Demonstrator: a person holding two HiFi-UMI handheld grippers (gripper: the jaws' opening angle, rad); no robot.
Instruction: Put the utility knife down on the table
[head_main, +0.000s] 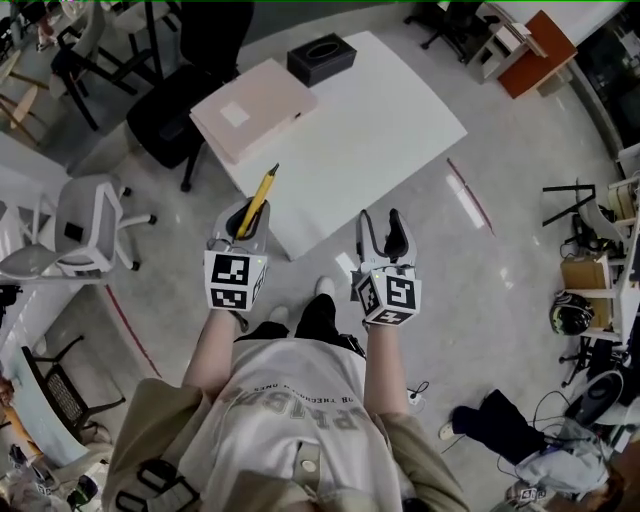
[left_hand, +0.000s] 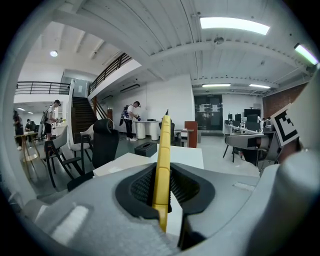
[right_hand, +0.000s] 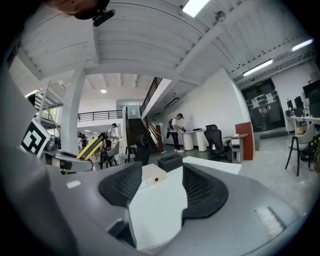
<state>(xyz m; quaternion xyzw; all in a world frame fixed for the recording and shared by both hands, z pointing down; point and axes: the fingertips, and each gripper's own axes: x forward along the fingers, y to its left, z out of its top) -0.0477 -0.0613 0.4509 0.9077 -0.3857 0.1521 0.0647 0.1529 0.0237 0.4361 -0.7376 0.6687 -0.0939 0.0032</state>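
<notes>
The yellow utility knife (head_main: 262, 190) is held in my left gripper (head_main: 247, 216), which is shut on its handle. It sticks out forward, and its tip reaches the near edge of the white table (head_main: 385, 130). In the left gripper view the knife (left_hand: 163, 145) stands upright between the dark pads (left_hand: 142, 187), with the table (left_hand: 187, 156) ahead. My right gripper (head_main: 381, 226) hovers beside it at the table's near corner, open and empty. In the right gripper view nothing sits between the right gripper (right_hand: 159, 186) jaws; only the table top (right_hand: 157, 202) shows through the gap.
A flat beige box (head_main: 255, 108) and a black tissue box (head_main: 321, 58) lie on the table's far part. A black office chair (head_main: 175, 110) stands at the table's left, a grey one (head_main: 90, 215) nearer. Bags and cables lie on the floor at the right (head_main: 560, 440).
</notes>
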